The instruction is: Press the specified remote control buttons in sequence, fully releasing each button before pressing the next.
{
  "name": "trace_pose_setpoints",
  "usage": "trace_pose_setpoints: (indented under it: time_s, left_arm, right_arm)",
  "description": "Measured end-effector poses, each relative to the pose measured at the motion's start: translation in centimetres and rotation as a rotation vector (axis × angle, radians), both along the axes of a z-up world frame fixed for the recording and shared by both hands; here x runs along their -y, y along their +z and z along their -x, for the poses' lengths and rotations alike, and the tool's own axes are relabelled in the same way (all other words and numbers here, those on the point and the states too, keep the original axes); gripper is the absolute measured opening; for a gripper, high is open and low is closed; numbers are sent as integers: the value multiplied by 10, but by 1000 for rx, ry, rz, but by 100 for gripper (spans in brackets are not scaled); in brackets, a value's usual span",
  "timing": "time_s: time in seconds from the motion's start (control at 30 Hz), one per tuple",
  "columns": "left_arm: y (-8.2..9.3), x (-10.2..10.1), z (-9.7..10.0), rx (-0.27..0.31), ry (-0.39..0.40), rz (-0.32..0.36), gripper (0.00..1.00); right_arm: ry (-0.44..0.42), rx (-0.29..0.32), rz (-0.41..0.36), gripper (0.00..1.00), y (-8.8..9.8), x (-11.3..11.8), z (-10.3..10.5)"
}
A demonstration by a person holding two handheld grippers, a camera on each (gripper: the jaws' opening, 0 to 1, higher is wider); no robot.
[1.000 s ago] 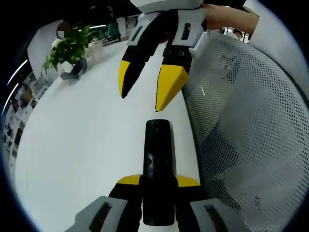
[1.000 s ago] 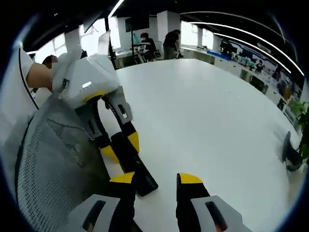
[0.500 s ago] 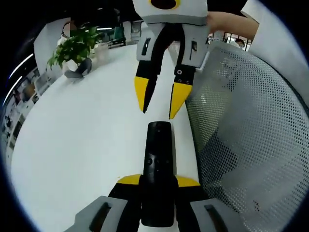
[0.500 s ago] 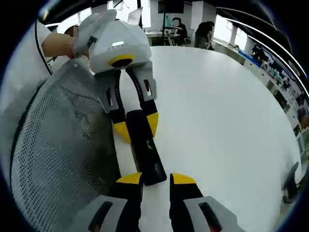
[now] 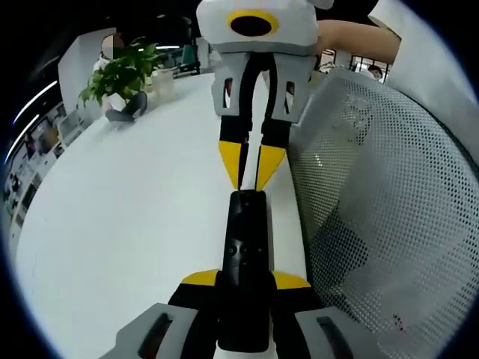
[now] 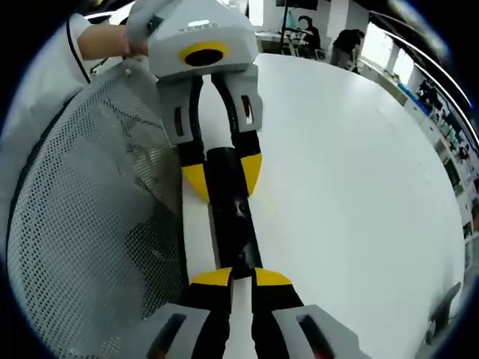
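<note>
A black remote control (image 5: 245,243) lies lengthwise between my left gripper's (image 5: 245,280) yellow-tipped jaws, which are shut on its near end above the white table (image 5: 127,209). My right gripper (image 5: 248,183) comes down from the top of the left gripper view. Its jaws are drawn almost together and its tips sit right at the remote's far end. In the right gripper view, the remote control (image 6: 233,224) runs from the left gripper (image 6: 223,178) down to my right gripper (image 6: 241,278). Whether the tips touch the remote is unclear.
A white mesh chair back (image 5: 374,187) stands close along the table edge, also in the right gripper view as the chair back (image 6: 90,194). A potted plant (image 5: 120,71) and a dark object (image 5: 123,108) sit at the table's far side. A person's hand (image 6: 105,41) holds the left gripper.
My right gripper's jaws have narrowed from wide apart to almost together, and it has swung in line with the remote, tips arriving at its far end. The left gripper keeps its hold.
</note>
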State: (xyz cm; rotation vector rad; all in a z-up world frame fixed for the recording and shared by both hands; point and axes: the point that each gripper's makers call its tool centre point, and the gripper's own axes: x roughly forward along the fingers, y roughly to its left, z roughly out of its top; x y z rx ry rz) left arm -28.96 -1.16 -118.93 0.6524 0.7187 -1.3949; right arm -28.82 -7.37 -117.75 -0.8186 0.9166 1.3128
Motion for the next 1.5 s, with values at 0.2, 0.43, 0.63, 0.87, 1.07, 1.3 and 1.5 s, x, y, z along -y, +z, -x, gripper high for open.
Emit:
trace_pose_setpoints:
  time_s: [0.2,0.43,0.63,0.87,1.07,1.3,1.5]
  left_arm:
    - [0,0,0,0,8,6,24]
    - [0,0,0,1,7,7,24]
    - [0,0,0,0,9,11,24]
    - [0,0,0,1,15,14,24]
    - [0,0,0,3,-1,0,25]
    - [-2,-19,2,6,19,-13,25]
    - [-2,-18,3,6,12,-13,24]
  right_arm:
    - [34,6,11,1,-2,0,0]
    - [53,10,11,0,-5,-2,-2]
    - [56,6,11,0,-5,-2,-1]
    - [75,35,38,0,-9,-3,-2]
    - [77,60,66,0,-9,-3,-2]
    - [18,39,11,0,-9,-3,-2]
    - [-73,-2,-97,0,-7,-3,-4]
